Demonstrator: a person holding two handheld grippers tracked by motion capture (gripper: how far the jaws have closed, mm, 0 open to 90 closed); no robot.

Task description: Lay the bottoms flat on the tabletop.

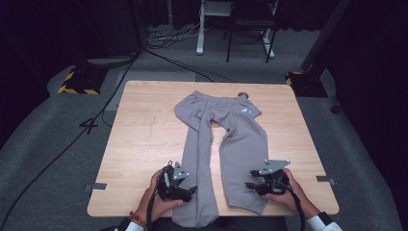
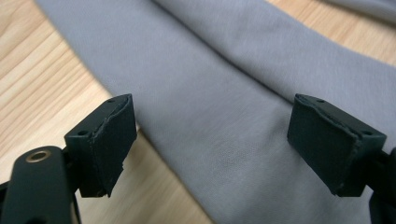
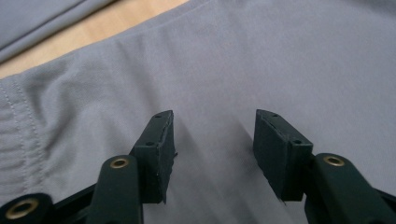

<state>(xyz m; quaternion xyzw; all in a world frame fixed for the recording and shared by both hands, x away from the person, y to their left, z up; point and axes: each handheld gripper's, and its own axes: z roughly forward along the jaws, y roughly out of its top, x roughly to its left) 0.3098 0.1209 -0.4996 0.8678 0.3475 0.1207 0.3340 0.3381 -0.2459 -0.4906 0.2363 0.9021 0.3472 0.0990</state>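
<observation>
Grey trousers [image 1: 226,130] lie flat on the wooden table [image 1: 144,134], waistband at the far side and both legs running toward the person. My left gripper [image 1: 192,190] rests at the left edge of the left leg near its end. Its jaws stand wide open [image 2: 229,144] over the grey cloth [image 2: 224,93], one pad above bare wood [image 2: 37,70]. My right gripper [image 1: 250,179] is at the right leg's lower part, coming in from the right. It is open [image 3: 212,149], with cloth [image 3: 233,60] under the gap and the ribbed cuff [image 3: 14,135] to the left.
The left leg's end hangs over the near table edge. Small metal brackets [image 1: 96,186] [image 1: 326,179] sit at the table's left and right edges. A small round object [image 1: 243,95] lies by the waistband. Cables and stand feet lie on the grey floor beyond.
</observation>
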